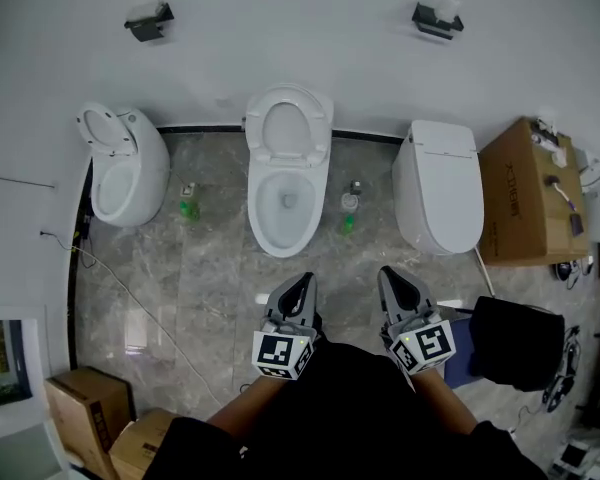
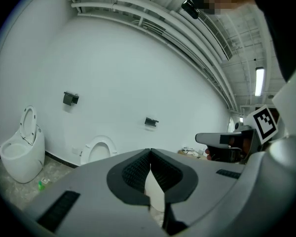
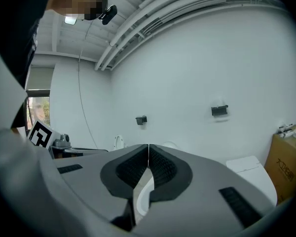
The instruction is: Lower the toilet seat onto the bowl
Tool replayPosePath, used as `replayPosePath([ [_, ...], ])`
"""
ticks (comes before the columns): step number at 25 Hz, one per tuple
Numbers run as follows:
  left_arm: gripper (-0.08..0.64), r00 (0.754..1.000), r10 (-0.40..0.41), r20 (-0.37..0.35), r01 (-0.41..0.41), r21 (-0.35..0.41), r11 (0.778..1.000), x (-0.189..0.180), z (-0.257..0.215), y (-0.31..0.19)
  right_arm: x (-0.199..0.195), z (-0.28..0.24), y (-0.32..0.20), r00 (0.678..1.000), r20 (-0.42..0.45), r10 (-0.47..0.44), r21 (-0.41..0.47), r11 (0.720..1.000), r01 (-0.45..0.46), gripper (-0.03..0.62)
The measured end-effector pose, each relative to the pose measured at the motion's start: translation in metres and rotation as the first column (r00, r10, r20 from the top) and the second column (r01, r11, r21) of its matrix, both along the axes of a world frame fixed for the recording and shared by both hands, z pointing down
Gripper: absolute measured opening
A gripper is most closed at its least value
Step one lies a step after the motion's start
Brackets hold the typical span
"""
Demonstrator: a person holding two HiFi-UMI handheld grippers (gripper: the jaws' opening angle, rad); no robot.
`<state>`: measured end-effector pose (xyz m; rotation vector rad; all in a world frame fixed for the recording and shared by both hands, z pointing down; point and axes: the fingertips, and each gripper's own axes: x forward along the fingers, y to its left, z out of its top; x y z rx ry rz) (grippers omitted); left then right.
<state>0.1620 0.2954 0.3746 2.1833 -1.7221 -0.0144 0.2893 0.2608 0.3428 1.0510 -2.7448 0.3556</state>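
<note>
The middle toilet [image 1: 289, 200] stands against the white wall with its seat [image 1: 289, 128] raised upright against the lid; this seat [image 2: 99, 149] also shows in the left gripper view. My left gripper [image 1: 302, 282] and right gripper [image 1: 390, 273] hover side by side over the marble floor, a short way in front of the bowl and apart from it. Both are shut, with nothing between their ribbed pads. In the left gripper view the left gripper [image 2: 150, 153] points at the wall. Below the closed tips of the right gripper [image 3: 148, 148], part of a white bowl [image 3: 142, 197] shows.
A left toilet [image 1: 126, 168] has its seat up, and a right toilet [image 1: 440, 196] has its lid closed. Green bottles [image 1: 188, 206] [image 1: 348, 214] stand between them. A cardboard box [image 1: 525, 194] and a black bag [image 1: 516, 342] are at the right, more boxes [image 1: 90, 410] at the lower left.
</note>
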Motion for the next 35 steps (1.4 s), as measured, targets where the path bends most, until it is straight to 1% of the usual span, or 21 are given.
replayPosePath([
  [4,0.015,1.0,0.006,0.008,-0.006,-0.007,1.0,-0.034,0.003,-0.046,-0.027,-0.004,-0.043,1.0,0.009,0.027,-0.017,1.0,-0.026,0.031],
  [7,0.015,1.0,-0.003,-0.003,0.003,-0.014,1.0,-0.054,0.004,-0.07,-0.052,0.0,-0.061,1.0,0.004,-0.001,-0.044,0.999,0.001,0.032],
  [9,0.015,1.0,-0.011,-0.016,0.01,-0.03,1.0,-0.068,0.01,-0.082,-0.07,0.003,-0.072,1.0,-0.01,-0.02,-0.046,0.999,0.019,0.032],
  [10,0.015,0.999,-0.02,-0.033,0.018,-0.044,0.999,-0.075,0.014,-0.088,-0.077,0.005,-0.079,1.0,-0.022,-0.017,-0.042,0.999,0.016,0.032],
  [12,0.015,0.995,-0.042,-0.094,0.035,-0.072,0.997,-0.088,0.019,-0.1,-0.087,0.008,-0.094,0.999,-0.038,-0.001,-0.037,0.999,-0.001,0.032],
  [14,0.015,0.991,-0.039,-0.131,0.03,-0.074,0.997,-0.095,0.022,-0.107,-0.098,0.01,-0.104,0.999,-0.044,0.005,-0.037,0.999,-0.006,0.032],
  [17,0.015,0.993,-0.014,-0.119,0.008,-0.046,0.999,-0.105,0.024,-0.113,-0.116,0.012,-0.115,0.999,-0.042,0.0,-0.042,0.999,-0.002,0.032],
  [22,0.015,0.994,-0.033,-0.105,0.03,-0.03,0.999,-0.119,0.022,-0.12,-0.125,0.011,-0.118,0.999,-0.043,-0.02,-0.05,0.999,0.018,0.032],
  [26,0.015,0.989,-0.019,-0.149,0.016,-0.022,1.0,-0.13,0.025,-0.134,-0.136,0.016,-0.132,0.998,-0.033,-0.046,-0.05,0.998,0.044,0.032],
  [31,0.015,0.992,-0.08,-0.098,0.08,-0.01,0.997,-0.158,0.025,-0.157,-0.146,0.013,-0.166,0.998,0.013,-0.066,0.003,0.998,0.066,0.031],
  [35,0.015,0.99,-0.117,-0.079,0.115,-0.025,0.993,-0.182,0.031,-0.196,-0.158,0.022,-0.214,0.998,0.013,-0.069,0.014,0.998,0.069,0.032],
])
